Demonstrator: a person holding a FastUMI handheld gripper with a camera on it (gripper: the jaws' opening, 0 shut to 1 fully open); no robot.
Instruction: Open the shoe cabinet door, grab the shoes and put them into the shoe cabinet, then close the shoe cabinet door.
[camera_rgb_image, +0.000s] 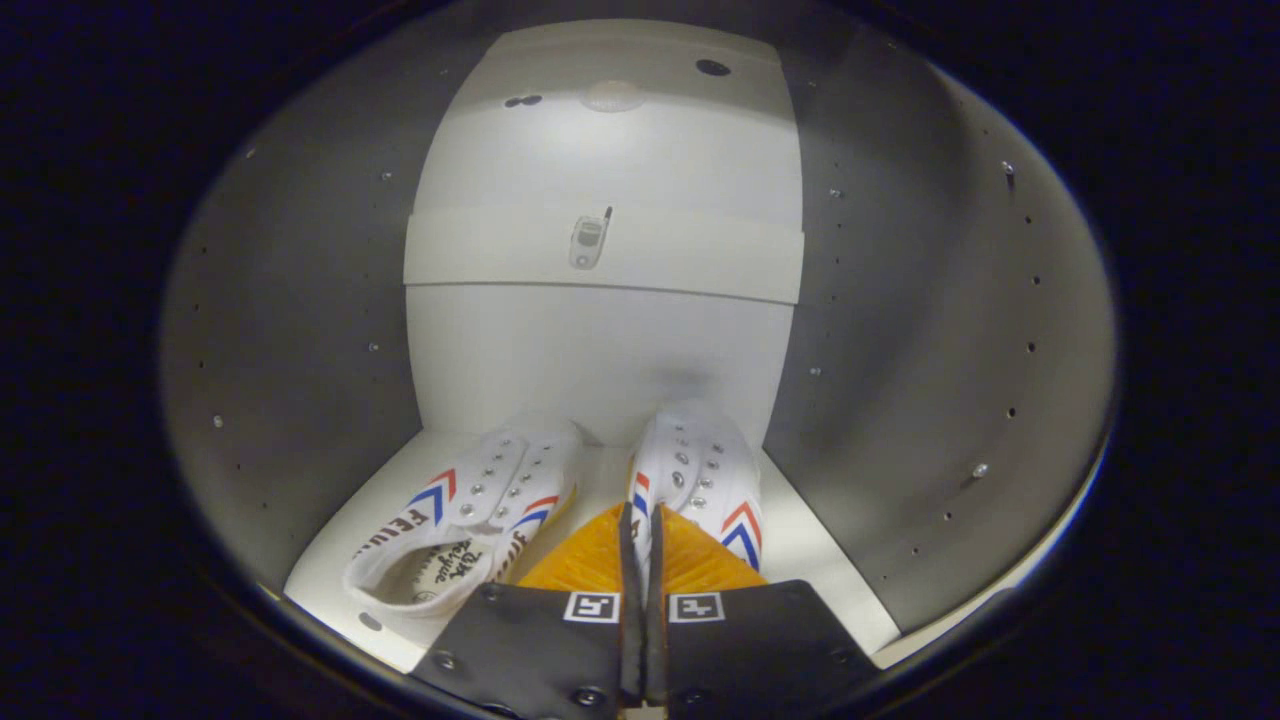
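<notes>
Your gripper (640, 535) clenches the right shoe's (700, 470) heel edge inside the cabinet (300, 330); the left shoe (470, 520) beside it reads "FEIU…".

obstacles: two shoes (600, 480) on cabinet floor (800, 560) | free: space above them, under shelf (600, 255)

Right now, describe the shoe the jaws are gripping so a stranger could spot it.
Inside the white cabinet, two white sneakers sit on the bottom shelf. The gripper is pinched on the heel of the right sneaker, which stands straight toward the back wall, while the left sneaker lies angled and free.
</notes>
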